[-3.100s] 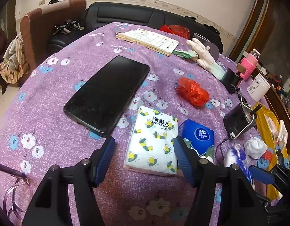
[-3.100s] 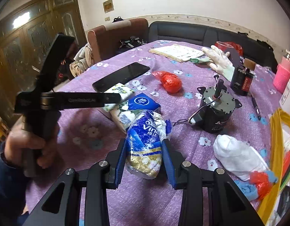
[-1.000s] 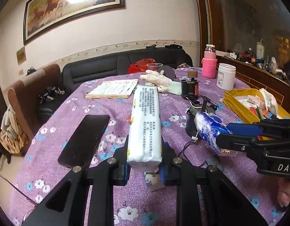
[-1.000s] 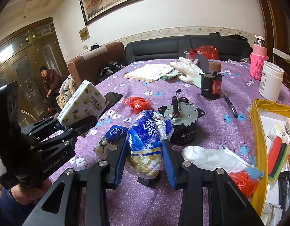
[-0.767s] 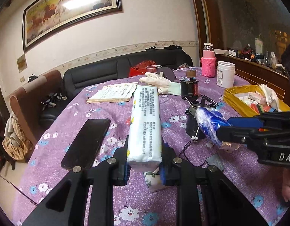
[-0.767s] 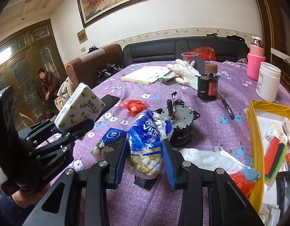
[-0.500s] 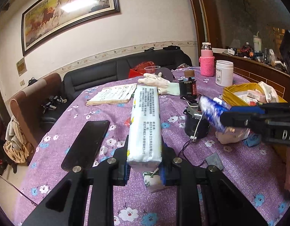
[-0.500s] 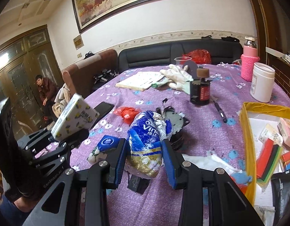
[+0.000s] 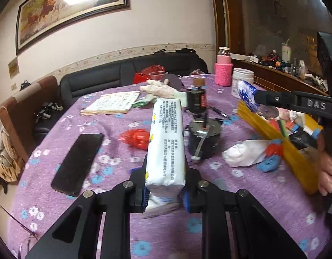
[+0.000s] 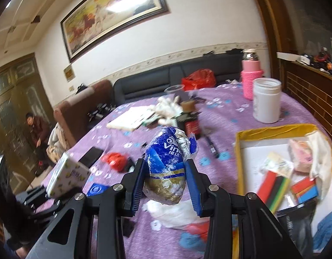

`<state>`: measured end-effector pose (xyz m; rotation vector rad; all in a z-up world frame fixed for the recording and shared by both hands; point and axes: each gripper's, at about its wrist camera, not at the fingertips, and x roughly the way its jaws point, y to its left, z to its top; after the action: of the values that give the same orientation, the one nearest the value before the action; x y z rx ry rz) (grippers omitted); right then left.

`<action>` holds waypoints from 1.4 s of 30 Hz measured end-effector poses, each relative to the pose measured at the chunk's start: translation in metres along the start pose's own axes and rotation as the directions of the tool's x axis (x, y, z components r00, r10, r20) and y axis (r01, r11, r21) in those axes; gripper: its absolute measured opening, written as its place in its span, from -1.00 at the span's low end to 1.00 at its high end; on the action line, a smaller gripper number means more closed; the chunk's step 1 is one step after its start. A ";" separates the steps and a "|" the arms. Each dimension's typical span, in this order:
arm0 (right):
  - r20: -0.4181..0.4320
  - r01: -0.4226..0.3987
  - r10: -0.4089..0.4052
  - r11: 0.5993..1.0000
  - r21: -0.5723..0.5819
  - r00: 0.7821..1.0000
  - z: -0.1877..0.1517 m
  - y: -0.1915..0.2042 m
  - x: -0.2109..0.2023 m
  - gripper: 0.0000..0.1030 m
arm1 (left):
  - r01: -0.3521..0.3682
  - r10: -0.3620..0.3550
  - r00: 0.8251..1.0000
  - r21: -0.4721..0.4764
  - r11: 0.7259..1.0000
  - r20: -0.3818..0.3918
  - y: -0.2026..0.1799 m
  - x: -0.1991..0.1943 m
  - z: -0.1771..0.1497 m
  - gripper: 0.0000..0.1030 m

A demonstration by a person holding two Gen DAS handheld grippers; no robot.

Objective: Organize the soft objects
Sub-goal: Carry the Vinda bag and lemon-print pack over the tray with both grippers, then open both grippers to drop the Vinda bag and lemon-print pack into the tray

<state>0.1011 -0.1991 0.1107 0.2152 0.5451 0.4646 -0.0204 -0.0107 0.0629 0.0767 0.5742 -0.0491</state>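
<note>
Lengthwise, the white tissue pack (image 9: 166, 142) pointed away along the left gripper (image 9: 165, 191) clamping it; the right gripper (image 10: 166, 185) clasped a blue tissue pack (image 10: 168, 163) upright.

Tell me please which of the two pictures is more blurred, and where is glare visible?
Right wrist view: blurred across the table, while the crinkled blue tissue pack in the right claw stays sharp. Left wrist view: mostly sharp, including the white lemon-print tissue pack in the left claw. Both views: glare on the framed horse painting.
</note>
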 end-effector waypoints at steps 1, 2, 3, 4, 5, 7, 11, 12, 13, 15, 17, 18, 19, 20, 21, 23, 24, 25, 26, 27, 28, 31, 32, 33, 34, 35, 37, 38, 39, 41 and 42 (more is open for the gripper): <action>0.009 0.013 -0.013 1.000 0.015 1.000 0.003 -0.006 -0.002 -0.21 | 0.019 -0.019 1.000 -0.002 1.000 -0.007 -0.005 0.001 0.002 -0.56; 0.013 0.022 -0.022 0.999 0.029 1.000 0.006 -0.012 -0.004 -0.21 | 0.046 -0.046 0.999 -0.002 0.999 -0.014 -0.013 0.001 0.006 -0.56; 0.018 0.029 -0.030 0.999 0.046 0.999 0.008 -0.018 -0.006 -0.21 | 0.059 -0.059 0.998 0.003 0.998 -0.017 -0.019 0.001 0.008 -0.56; 0.025 0.043 -0.045 0.996 0.076 0.999 0.012 -0.027 -0.009 -0.21 | 0.077 -0.077 0.997 0.011 0.997 -0.022 -0.028 0.002 0.012 -0.56; 0.029 0.054 -0.057 0.994 0.093 0.998 0.014 -0.033 -0.011 -0.21 | 0.091 -0.090 0.996 0.015 0.996 -0.025 -0.034 0.004 0.014 -0.56; 0.041 0.089 -0.095 0.986 0.139 0.995 0.019 -0.051 -0.018 -0.21 | 0.144 -0.143 0.989 0.023 0.989 -0.035 -0.054 0.007 0.023 -0.56; 0.054 0.171 -0.188 0.957 0.233 0.981 0.027 -0.087 -0.032 -0.21 | 0.233 -0.231 0.971 0.030 0.972 -0.052 -0.092 0.017 0.038 -0.56; 0.052 0.189 -0.209 0.948 0.257 0.976 0.028 -0.096 -0.036 -0.21 | 0.259 -0.257 0.965 0.034 0.965 -0.056 -0.106 0.020 0.042 -0.56; 0.045 0.215 -0.239 0.930 0.297 0.970 0.029 -0.111 -0.041 -0.21 | 0.277 -0.274 0.960 0.039 0.960 -0.061 -0.116 0.023 0.046 -0.56; 0.033 0.266 -0.296 0.899 0.348 0.955 0.029 -0.128 -0.047 -0.21 | 0.321 -0.317 0.945 0.046 0.946 -0.074 -0.140 0.030 0.051 -0.56; 0.021 0.306 -0.342 0.866 0.396 0.940 0.028 -0.148 -0.055 -0.21 | 0.359 -0.355 0.931 0.041 0.932 -0.090 -0.158 0.036 0.055 -0.56; 0.013 0.320 -0.356 0.853 0.412 0.934 0.028 -0.156 -0.058 -0.21 | 0.386 -0.381 0.919 0.035 0.922 -0.104 -0.169 0.040 0.058 -0.56; -0.004 0.341 -0.377 0.835 0.431 0.926 0.027 -0.165 -0.061 -0.21 | 0.403 -0.398 0.911 0.030 0.915 -0.113 -0.176 0.043 0.059 -0.56; -0.019 0.351 -0.383 0.824 0.444 0.924 0.026 -0.172 -0.062 -0.21 | 0.425 -0.419 0.900 0.022 0.905 -0.124 -0.183 0.047 0.060 -0.56; -0.028 0.355 -0.385 0.817 0.455 0.922 0.024 -0.176 -0.064 -0.21 | 0.453 -0.447 0.883 0.011 0.892 -0.143 -0.193 0.051 0.061 -0.56; -0.056 0.370 -0.395 0.789 0.490 0.917 0.020 -0.189 -0.066 -0.21 | 0.486 -0.479 0.862 0.002 0.874 -0.165 -0.206 0.055 0.060 -0.56; -0.069 0.377 -0.398 0.778 0.503 0.915 0.019 -0.197 -0.067 -0.21 | 0.494 -0.486 0.856 0.002 0.869 -0.174 -0.210 0.057 0.058 -0.56; -0.077 0.377 -0.397 0.770 0.514 0.915 0.017 -0.202 -0.066 -0.21 | 0.499 -0.490 0.852 0.001 0.867 -0.184 -0.215 0.059 0.057 -0.56; -0.084 0.376 -0.393 0.764 0.525 0.916 0.015 -0.205 -0.067 -0.21 | 0.506 -0.496 0.844 -0.001 0.862 -0.202 -0.221 0.064 0.055 -0.56; -0.088 0.376 -0.391 0.761 0.528 0.916 0.015 -0.206 -0.067 -0.21 | 0.512 -0.501 0.839 -0.005 0.859 -0.213 -0.225 0.067 0.053 -0.56; -0.094 0.375 -0.388 0.760 0.531 0.917 0.014 -0.208 -0.067 -0.21 | 0.516 -0.505 0.834 -0.007 0.856 -0.224 -0.230 0.070 0.051 -0.56; -0.109 0.379 -0.381 0.761 0.526 0.918 0.014 -0.207 -0.062 -0.21 | 0.520 -0.504 0.828 -0.002 0.854 -0.245 -0.237 0.075 0.048 -0.56; -0.118 0.381 -0.378 0.762 0.524 0.918 0.013 -0.207 -0.060 -0.21 | 0.514 -0.499 0.831 -0.002 0.858 -0.247 -0.237 0.077 0.047 -0.56; -0.127 0.385 -0.378 0.760 0.523 0.917 0.012 -0.208 -0.059 -0.21 | 0.512 -0.496 0.832 -0.003 0.859 -0.250 -0.238 0.079 0.047 -0.56; -0.133 0.385 -0.374 0.758 0.526 0.918 0.012 -0.210 -0.057 -0.21 | 0.513 -0.497 0.828 -0.007 0.858 -0.258 -0.238 0.082 0.046 -0.56; -0.138 0.384 -0.369 0.758 0.528 0.919 0.011 -0.210 -0.056 -0.19 | 0.518 -0.502 0.823 -0.013 0.855 -0.267 -0.238 0.084 0.045 -0.56; -0.141 0.382 -0.365 0.759 0.527 0.920 0.010 -0.211 -0.053 -0.17 | 0.520 -0.502 0.820 -0.012 0.854 -0.274 -0.239 0.085 0.044 -0.50; -0.135 0.379 -0.365 0.759 0.529 0.921 0.011 -0.210 -0.054 -0.15 | 0.514 -0.496 0.824 -0.007 0.858 -0.273 -0.239 0.085 0.044 -0.49; -0.133 0.379 -0.367 0.759 0.530 0.921 0.011 -0.210 -0.055 -0.14 | 0.512 -0.495 0.826 -0.006 0.859 -0.271 -0.239 0.085 0.045 -0.44; -0.117 0.379 -0.377 0.757 0.532 0.919 0.012 -0.209 -0.059 -0.11 | 0.511 -0.495 0.827 -0.010 0.859 -0.267 -0.237 0.085 0.046 -0.36; -0.109 0.378 -0.381 0.757 0.533 0.918 0.013 -0.208 -0.061 -0.04 | 0.512 -0.497 0.826 -0.017 0.859 -0.265 -0.236 0.085 0.047 -0.32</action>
<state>0.1383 -0.4115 0.0827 0.6425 0.6905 -0.1068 0.0598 -0.2516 0.0420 -0.0196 0.8472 -0.5833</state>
